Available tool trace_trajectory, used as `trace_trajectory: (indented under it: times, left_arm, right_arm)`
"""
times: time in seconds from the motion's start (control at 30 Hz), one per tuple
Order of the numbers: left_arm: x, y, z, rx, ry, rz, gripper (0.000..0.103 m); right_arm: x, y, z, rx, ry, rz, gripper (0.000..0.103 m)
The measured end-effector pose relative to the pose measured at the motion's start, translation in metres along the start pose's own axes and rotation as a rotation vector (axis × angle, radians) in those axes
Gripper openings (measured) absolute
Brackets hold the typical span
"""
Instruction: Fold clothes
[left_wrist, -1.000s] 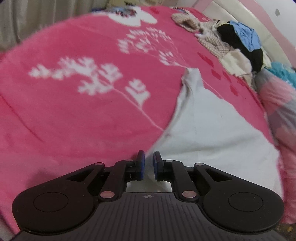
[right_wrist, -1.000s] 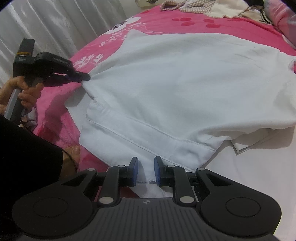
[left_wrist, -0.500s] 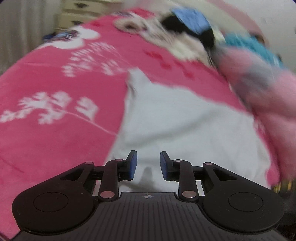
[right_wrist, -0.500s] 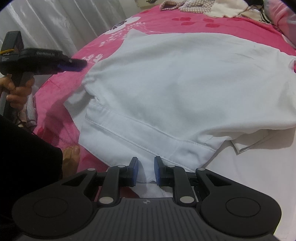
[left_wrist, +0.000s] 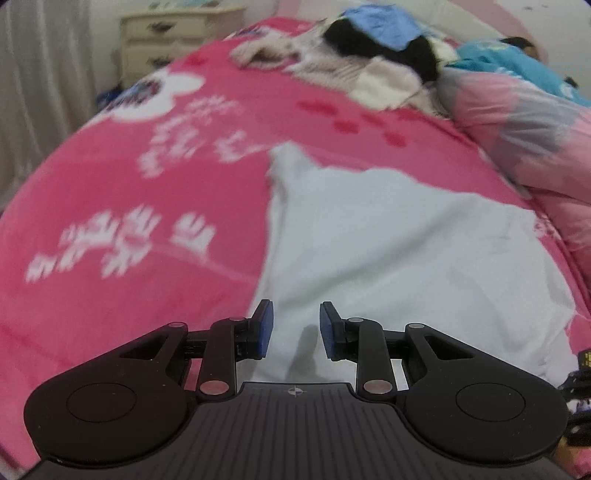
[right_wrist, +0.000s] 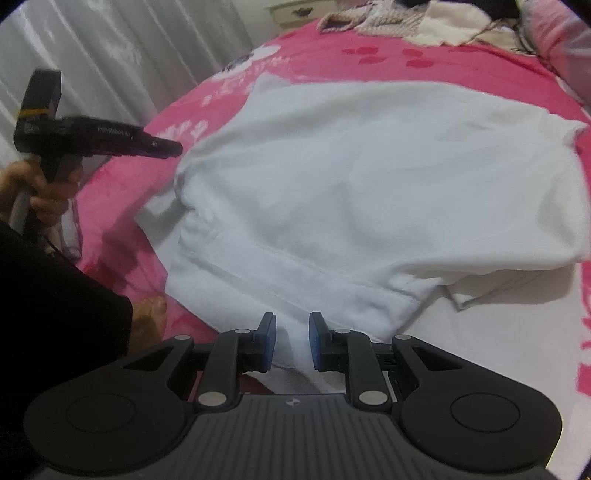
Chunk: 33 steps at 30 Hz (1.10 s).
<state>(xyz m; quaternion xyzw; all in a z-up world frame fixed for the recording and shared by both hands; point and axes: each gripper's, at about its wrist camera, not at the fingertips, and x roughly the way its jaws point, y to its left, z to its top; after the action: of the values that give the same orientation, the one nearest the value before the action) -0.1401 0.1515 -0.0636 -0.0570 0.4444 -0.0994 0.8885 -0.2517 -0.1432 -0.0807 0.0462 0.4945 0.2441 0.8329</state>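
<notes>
A white garment (right_wrist: 369, 177) lies spread on the pink blanket (right_wrist: 461, 81), its lower part folded up over itself. My right gripper (right_wrist: 291, 341) is shut on a pinch of its near hem, and white cloth fills the gap between the blue pads. In the left wrist view the left gripper (left_wrist: 293, 328) is open and holds nothing, hovering over the garment (left_wrist: 388, 258) near its left edge. Seen from the right wrist, the left gripper (right_wrist: 173, 150) hangs just off the garment's left side, not touching it.
A pile of mixed clothes (left_wrist: 369, 48) lies at the far end of the bed, with a pink quilt (left_wrist: 517, 122) on the right. A cream nightstand (left_wrist: 166, 33) and grey curtains (right_wrist: 110, 55) stand beyond. A hand (right_wrist: 48, 192) and dark sleeve (right_wrist: 44, 295) fill the left.
The left gripper has let go of the garment's left edge, opened its jaws, pulled back and up, and rolled. The right gripper has kept still, holding the hem.
</notes>
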Motion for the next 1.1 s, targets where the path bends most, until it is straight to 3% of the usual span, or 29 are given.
trace_trajectory:
  times: [0.17, 0.3, 0.4, 0.53, 0.67, 0.73, 0.87, 1.1]
  left_arm:
    - [0.001, -0.044, -0.001, 0.176, -0.044, -0.182, 0.032]
    - [0.016, -0.095, -0.017, 0.33, 0.049, -0.44, 0.036]
    - [0.031, -0.137, -0.034, 0.464, 0.104, -0.547, 0.042]
    - [0.049, -0.172, -0.056, 0.602, 0.145, -0.599, 0.042]
    - [0.065, -0.178, -0.07, 0.635, 0.204, -0.627, 0.041]
    - [0.066, -0.175, -0.071, 0.631, 0.202, -0.638, 0.041]
    - [0.064, -0.171, -0.065, 0.588, 0.205, -0.669, 0.041]
    - [0.069, -0.178, -0.063, 0.54, 0.208, -0.692, 0.042]
  right_arm:
    - [-0.043, -0.035, 0.006, 0.113, -0.08, -0.084, 0.023]
    - [-0.067, -0.081, 0.012, 0.314, -0.134, -0.159, 0.028]
    - [-0.071, -0.11, 0.017, 0.466, -0.164, -0.168, 0.03]
    - [-0.059, -0.129, 0.022, 0.552, -0.187, -0.137, 0.028]
    - [-0.036, -0.137, 0.015, 0.564, -0.111, -0.152, 0.011]
    - [-0.028, -0.143, 0.007, 0.582, -0.06, -0.176, 0.011]
    - [-0.046, -0.15, 0.007, 0.588, -0.072, -0.165, 0.014]
    - [-0.069, -0.17, 0.067, 0.536, -0.134, -0.217, 0.02]
